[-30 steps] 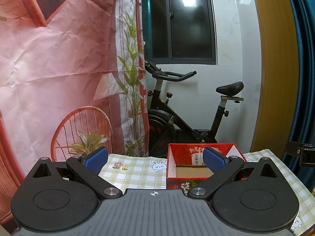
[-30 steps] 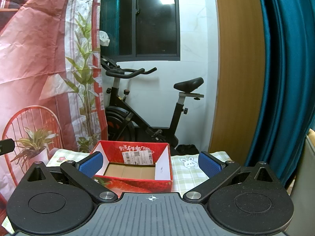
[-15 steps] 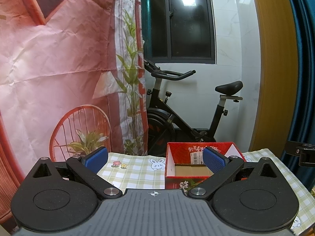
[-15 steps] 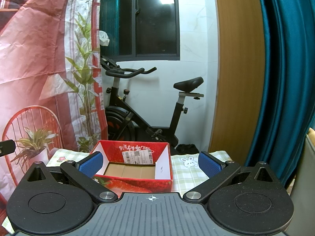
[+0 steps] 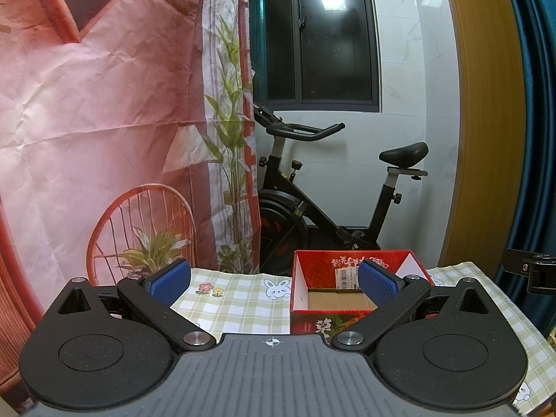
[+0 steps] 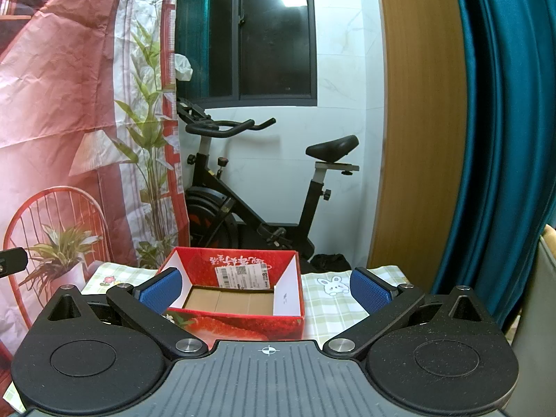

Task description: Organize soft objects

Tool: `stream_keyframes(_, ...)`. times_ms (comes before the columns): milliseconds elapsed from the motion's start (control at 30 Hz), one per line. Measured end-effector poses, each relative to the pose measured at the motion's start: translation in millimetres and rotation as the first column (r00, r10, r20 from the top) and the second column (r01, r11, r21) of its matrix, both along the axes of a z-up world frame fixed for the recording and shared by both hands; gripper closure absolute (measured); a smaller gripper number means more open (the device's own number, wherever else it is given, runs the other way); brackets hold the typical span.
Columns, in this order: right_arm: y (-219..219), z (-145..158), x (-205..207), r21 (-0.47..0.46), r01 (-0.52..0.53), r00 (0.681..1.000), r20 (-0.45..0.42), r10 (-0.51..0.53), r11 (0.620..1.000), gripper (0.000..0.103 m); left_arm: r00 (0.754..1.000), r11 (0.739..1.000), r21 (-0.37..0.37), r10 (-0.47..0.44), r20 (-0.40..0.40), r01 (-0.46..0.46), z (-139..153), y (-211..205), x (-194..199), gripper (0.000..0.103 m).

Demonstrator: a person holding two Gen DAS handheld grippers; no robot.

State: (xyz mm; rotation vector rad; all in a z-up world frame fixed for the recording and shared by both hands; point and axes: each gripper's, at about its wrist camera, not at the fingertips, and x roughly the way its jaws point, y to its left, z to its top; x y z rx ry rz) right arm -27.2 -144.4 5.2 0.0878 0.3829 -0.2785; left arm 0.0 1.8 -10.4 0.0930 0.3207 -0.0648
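A red cardboard box (image 5: 351,271) with an open top and a bare brown floor stands on a green checked tablecloth (image 5: 239,299); it also shows in the right wrist view (image 6: 239,295). My left gripper (image 5: 272,283) is open and empty, held above the table, with its right pad in front of the box. My right gripper (image 6: 266,288) is open and empty, with the box between its blue pads. No soft object is in view. The tip of the right gripper (image 5: 531,271) shows at the right edge of the left wrist view.
A black exercise bike (image 5: 333,187) stands behind the table by a white wall. A pink printed backdrop (image 5: 121,104) hangs on the left. A wooden panel (image 6: 420,121) and a teal curtain (image 6: 504,121) are on the right.
Both views are nearly the same. The left gripper has tilted very slightly, so the box sits a little lower in its view.
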Motion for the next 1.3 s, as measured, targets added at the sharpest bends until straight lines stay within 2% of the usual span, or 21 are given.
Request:
stream_keyframes(433, 4.2, 2.0, -2.8, 0.002, -0.010, 1.000, 0.015, 0.010, 1.000, 0.000, 1.000, 1.000, 0.002, -0.018, 0.004, 0.018, -4.7, -0.7, 1.1, 0.000)
stream_keyframes(700, -1.9, -19.2, 0.1, 0.029, -0.063, 0.997, 0.052, 0.062, 0.998, 0.000, 0.999, 0.999, -0.044, -0.015, 0.045, 0.017, -19.7, 5.6, 7.2, 0.000)
stream_keyframes(833, -7.6, -47.0, 8.9, 0.058, -0.113, 0.993, 0.050, 0.110, 0.992, 0.000, 1.000, 0.999, -0.050, -0.018, 0.003, 0.018, -36.3, 4.9, 20.1, 0.000)
stream_keyframes(933, -7.9, -65.5, 14.7, 0.057, -0.116, 0.992, 0.063, 0.112, 0.992, 0.000, 0.999, 1.000, -0.007, -0.020, -0.035, 0.019, -54.6, 0.7, 30.8, 0.000)
stream_keyframes(1033, -7.2, -85.7, 24.7, 0.068, -0.121, 0.993, 0.022, 0.120, 0.990, 0.000, 0.995, 0.999, 0.029, -0.027, -0.091, 0.030, -73.2, -0.6, 42.0, 0.000)
stream_keyframes(1167, -7.4, -111.7, 37.9, 0.139, -0.152, 0.987, -0.031, 0.158, 0.979, 0.000, 0.984, 0.998, -0.002, -0.062, -0.167, 0.062, -94.5, 6.6, 58.8, 0.000)
stream_keyframes(1300, 0.6, -133.0, 49.5, 0.121, -0.146, 0.984, -0.087, 0.157, 0.982, 0.000, 0.975, 0.998, -0.011, -0.068, -0.214, 0.067, -112.0, 13.8, 73.1, 0.000)
